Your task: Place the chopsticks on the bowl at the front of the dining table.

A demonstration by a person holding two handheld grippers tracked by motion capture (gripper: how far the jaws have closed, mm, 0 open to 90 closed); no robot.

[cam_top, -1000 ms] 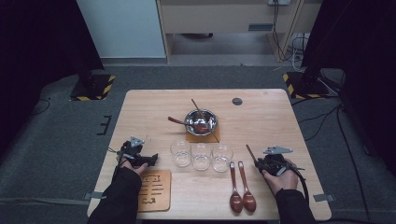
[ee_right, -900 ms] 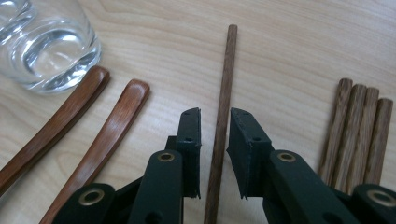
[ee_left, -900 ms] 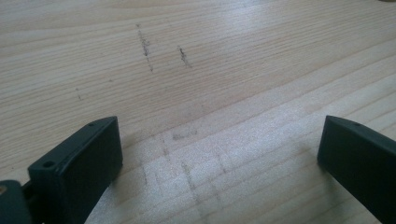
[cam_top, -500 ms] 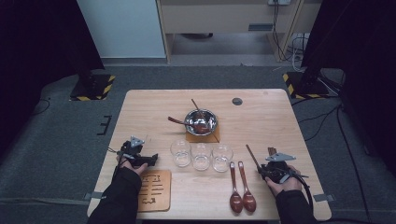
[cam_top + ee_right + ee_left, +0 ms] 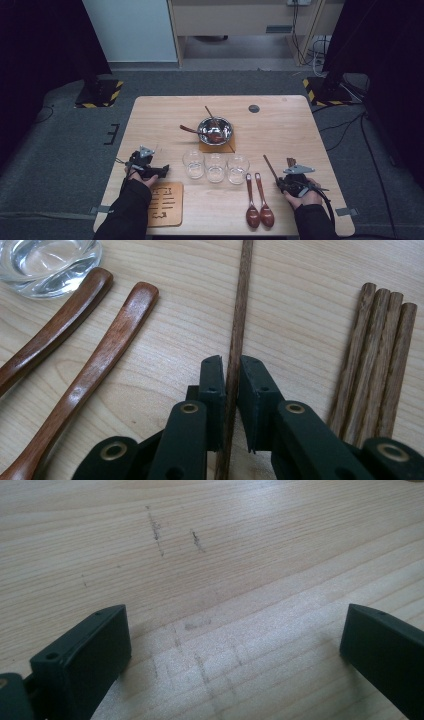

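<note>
On a wooden table (image 5: 300, 125), the right gripper (image 5: 231, 371) has just been closing its jaws and clamps one chopstick (image 5: 239, 315) lying near the table's right front. The left gripper (image 5: 235, 640) stands open over bare wood. The high view counts three glasses (image 5: 215, 166), two wooden spoons (image 5: 259, 200) and one steel bowl (image 5: 215, 130); the right gripper view reveals four more chopsticks (image 5: 380, 355) bundled beside it. No writing can be read.
</note>
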